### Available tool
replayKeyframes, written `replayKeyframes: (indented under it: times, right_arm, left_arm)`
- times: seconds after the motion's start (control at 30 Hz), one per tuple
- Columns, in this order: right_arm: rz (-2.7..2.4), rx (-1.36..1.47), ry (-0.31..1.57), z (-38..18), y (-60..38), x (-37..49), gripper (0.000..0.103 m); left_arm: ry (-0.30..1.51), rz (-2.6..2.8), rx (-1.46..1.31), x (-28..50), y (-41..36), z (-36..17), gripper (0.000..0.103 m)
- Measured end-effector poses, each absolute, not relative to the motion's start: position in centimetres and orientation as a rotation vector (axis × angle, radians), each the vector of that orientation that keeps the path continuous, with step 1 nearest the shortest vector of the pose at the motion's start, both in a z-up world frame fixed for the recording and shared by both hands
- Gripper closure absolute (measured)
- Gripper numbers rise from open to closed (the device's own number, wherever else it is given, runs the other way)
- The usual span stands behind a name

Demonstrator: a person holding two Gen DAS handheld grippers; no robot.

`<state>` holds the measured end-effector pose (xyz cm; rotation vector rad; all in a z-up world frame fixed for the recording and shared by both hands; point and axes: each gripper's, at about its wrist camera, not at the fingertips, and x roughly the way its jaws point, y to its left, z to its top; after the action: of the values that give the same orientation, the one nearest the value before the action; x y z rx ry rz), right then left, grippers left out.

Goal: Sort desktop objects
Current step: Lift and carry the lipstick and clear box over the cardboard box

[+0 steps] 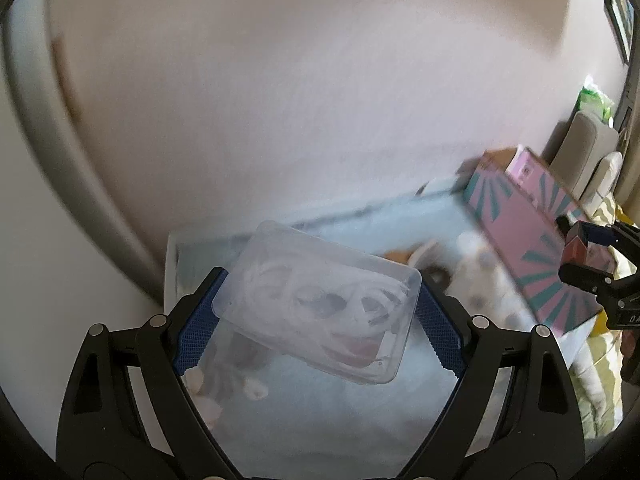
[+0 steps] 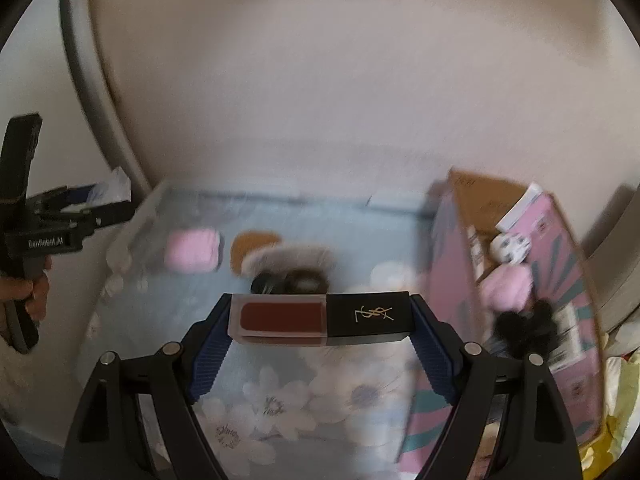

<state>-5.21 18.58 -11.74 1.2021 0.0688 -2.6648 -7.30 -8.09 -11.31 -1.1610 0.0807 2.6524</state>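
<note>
Lipstick [image 2: 320, 319] clamped crosswise in right tongs [image 2: 320, 320]; left tongs [image 1: 318, 300] grip clear box [image 1: 316, 304].

A plain off-white wall [image 1: 280, 80] fills the back. A grey curved frame [image 2: 86, 80] runs down its left side. The table [image 2: 320, 216] carries a pale blue flowered cloth [image 2: 280, 400].

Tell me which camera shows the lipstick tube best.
Right wrist view. The dark red lipstick tube with black cap and gold logo lies crosswise, large and sharp, clamped between the right gripper fingers. The left wrist view shows it only small at the right edge, partly hidden by that gripper.
</note>
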Motion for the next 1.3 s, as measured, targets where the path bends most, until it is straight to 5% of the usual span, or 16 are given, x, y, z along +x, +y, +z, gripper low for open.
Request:
replayKeyframes:
  times: [0.5,1.3]
  right_arm:
    - [-2.814,1.231,-0.008,-7.7,28.7,-4.7,0.023]
    - [-2.738,1.397,-0.115,-13.5,37.4,-4.0,0.023]
  left_arm:
    - [0.155,2.484,-0.931,-10.7,8.7,-4.7,0.014]
    - [0.344,2.207,-1.035,-14.3,29.2,-12.4,0.014]
